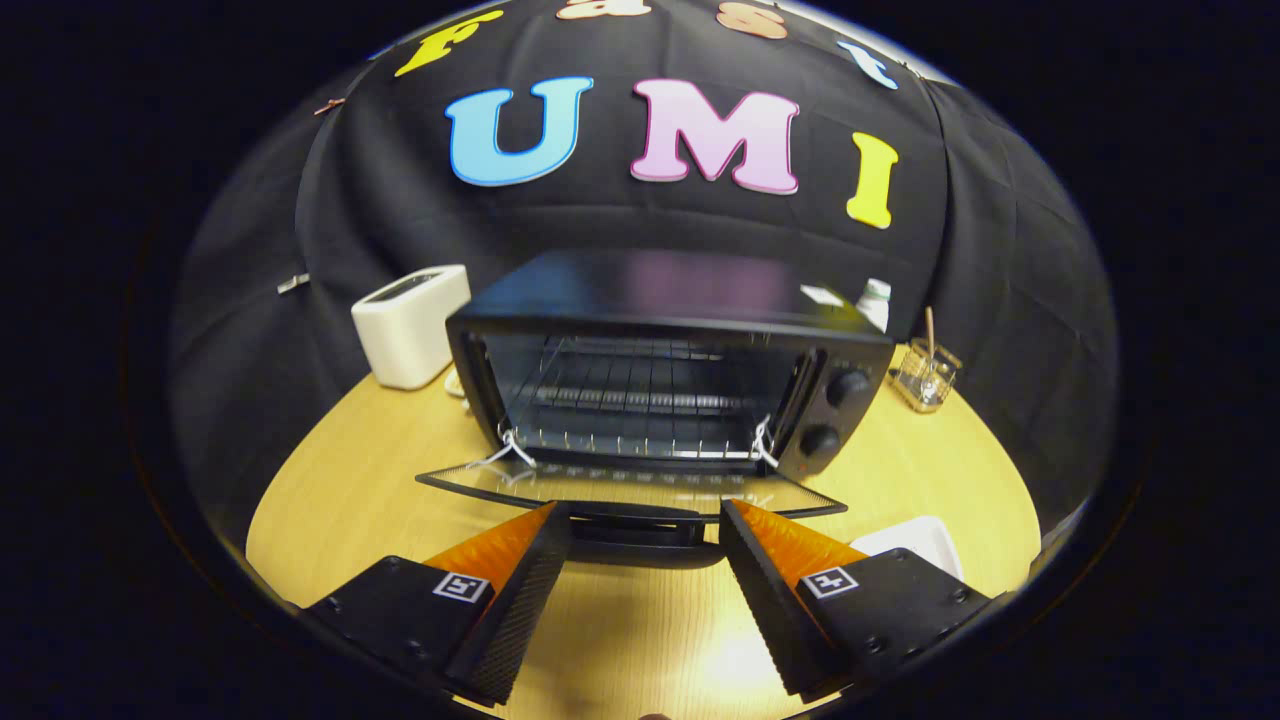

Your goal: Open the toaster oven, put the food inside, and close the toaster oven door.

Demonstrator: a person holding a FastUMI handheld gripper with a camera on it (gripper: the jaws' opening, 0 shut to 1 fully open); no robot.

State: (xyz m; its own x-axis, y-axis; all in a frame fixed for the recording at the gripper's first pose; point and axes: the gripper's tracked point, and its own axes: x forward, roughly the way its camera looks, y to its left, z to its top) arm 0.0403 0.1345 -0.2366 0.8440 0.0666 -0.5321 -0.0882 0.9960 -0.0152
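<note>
While the toaster oven (pixel 668 370) sits on the wooden surface (pixel 340 500) with its glass door (pixel 630 492) folded fully down, the gripper (pixel 645 525) hovers just in front of that door, its fingers spread wide apart with nothing between them but the door's dark handle (pixel 640 528), which neither finger clearly presses. Inside the open cavity a wire rack (pixel 640 400) is visible, and two knobs (pixel 835 412) stand on the panel at the oven's right side. A white toaster (pixel 410 325) stands to the oven's left, near the cloth wall. Beside the right finger lies a white dish (pixel 915 540) (whether food is on it cannot be told), and a small clear holder (pixel 925 375) rests further back on the right.
</note>
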